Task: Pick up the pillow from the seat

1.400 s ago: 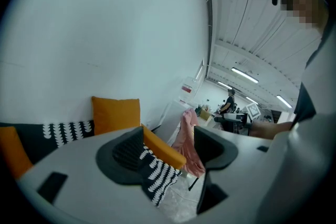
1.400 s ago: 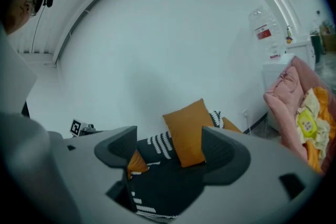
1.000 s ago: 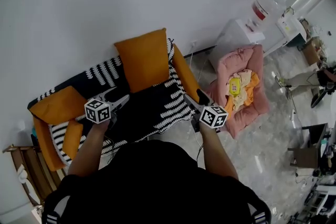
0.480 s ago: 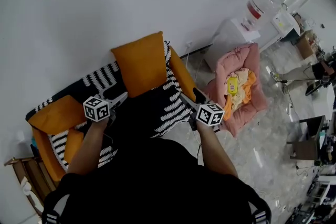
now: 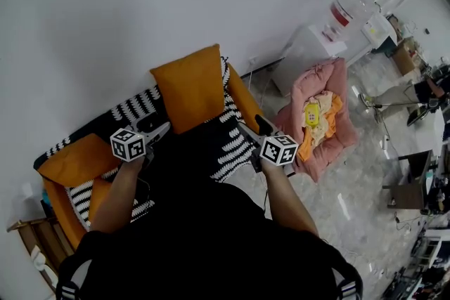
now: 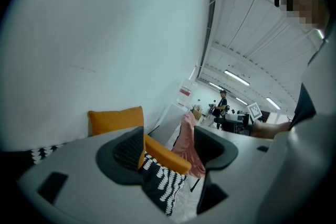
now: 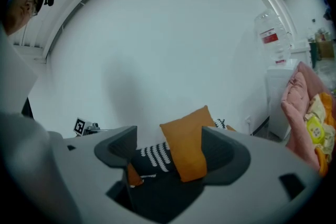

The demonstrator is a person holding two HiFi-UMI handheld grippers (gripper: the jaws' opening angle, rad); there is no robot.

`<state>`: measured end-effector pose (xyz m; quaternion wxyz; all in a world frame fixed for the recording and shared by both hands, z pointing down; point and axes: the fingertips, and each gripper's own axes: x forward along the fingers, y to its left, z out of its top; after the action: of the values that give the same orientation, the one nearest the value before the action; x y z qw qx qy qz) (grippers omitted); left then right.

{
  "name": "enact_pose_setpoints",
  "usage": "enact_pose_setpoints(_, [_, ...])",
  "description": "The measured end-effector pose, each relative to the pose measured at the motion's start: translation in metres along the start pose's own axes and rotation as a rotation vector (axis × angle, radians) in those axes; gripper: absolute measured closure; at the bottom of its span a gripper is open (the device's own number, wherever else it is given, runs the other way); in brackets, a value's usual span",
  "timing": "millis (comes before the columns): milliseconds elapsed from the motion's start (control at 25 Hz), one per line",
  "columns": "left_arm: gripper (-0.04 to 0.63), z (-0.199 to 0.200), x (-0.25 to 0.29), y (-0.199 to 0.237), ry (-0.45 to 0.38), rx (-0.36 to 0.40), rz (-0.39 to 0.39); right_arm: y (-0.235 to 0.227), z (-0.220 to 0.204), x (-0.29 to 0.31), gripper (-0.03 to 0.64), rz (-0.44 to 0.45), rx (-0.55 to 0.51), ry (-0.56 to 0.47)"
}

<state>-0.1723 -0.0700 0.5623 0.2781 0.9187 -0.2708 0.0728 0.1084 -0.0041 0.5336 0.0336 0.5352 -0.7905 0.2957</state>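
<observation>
Head view: shows the orange pillow (image 5: 188, 86) leaning on the armchair (image 5: 232, 144) back. Left gripper (image 5: 160, 131) and right gripper (image 5: 252, 128) hover near the seat's front corners, bare floor (image 5: 337, 200) off right.

Left gripper view: jaws spread, gripping nothing.

Right gripper view: same deal, spread, pillow dead ahead, seemingly well apart.

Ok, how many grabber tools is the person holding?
2. The left tool is over the striped seat, the right tool beside the sofa's orange arm. None seems hidden.
</observation>
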Motion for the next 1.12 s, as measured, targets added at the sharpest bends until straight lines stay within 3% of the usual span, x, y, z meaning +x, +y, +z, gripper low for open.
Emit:
enact_pose_setpoints(360, [0.288,0.009,-0.015,0.034,-0.014,-0.028,0.006,0.008,0.010,0.017,0.233,-0.022,-0.003,-0.006])
enact_pose_setpoints(800, [0.288,-0.012,-0.039,0.032,-0.021,-0.056,0.016,0.014,0.022,0.014,0.233,-0.034,-0.029,-0.009])
enact_pose_setpoints(1120, [0.288,-0.002,-0.052,0.044,-0.039,-0.046,0.061,0.012,0.023,0.030,0.233,-0.005,-0.029,0.001])
